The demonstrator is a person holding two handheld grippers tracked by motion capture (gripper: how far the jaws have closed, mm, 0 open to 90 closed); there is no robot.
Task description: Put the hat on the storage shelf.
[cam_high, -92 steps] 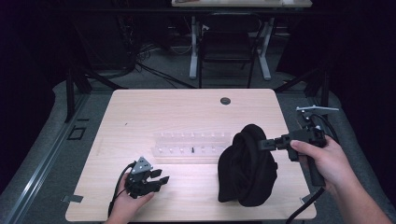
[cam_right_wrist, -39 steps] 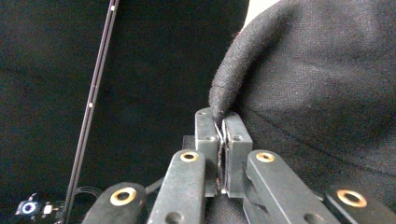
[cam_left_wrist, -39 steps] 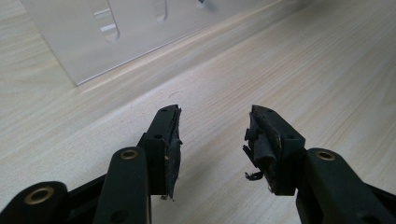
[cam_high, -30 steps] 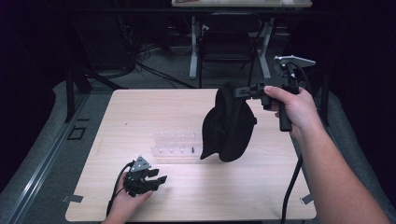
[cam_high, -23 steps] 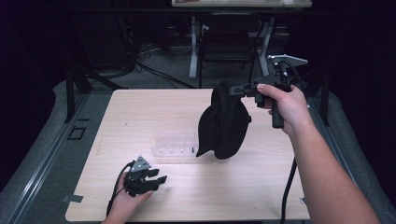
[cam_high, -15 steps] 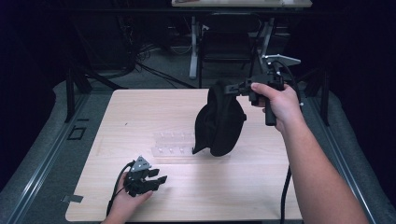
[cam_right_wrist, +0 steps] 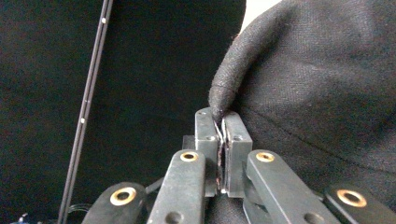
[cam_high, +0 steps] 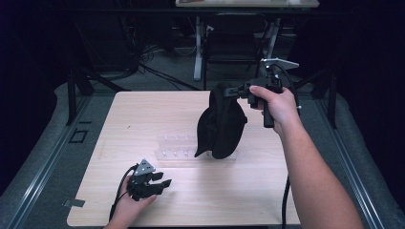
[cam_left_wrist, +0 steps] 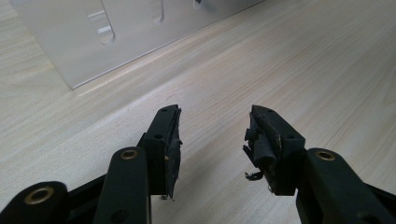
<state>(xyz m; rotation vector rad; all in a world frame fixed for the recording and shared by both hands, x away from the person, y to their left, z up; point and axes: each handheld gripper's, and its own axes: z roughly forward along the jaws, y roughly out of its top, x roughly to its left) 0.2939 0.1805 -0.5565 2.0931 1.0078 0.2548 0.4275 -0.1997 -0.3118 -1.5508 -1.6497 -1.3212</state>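
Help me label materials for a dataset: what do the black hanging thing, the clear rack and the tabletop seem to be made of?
The black bag, pinched by the right claw, looks like matte woven or felted fabric: fuzzy surface, soft folds. The clear rack seems glossy transparent plastic, possibly acrylic, with slots. The tabletop shows pale wood grain, likely laminate, smooth with a slight sheen.

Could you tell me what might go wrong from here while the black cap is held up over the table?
The right gripper pinches only a thin fold at the black cap's edge, so the cap might slip free. Hanging low over the clear plastic rack, it could brush or shift it. The left gripper rests open on the table, too far off to catch it.
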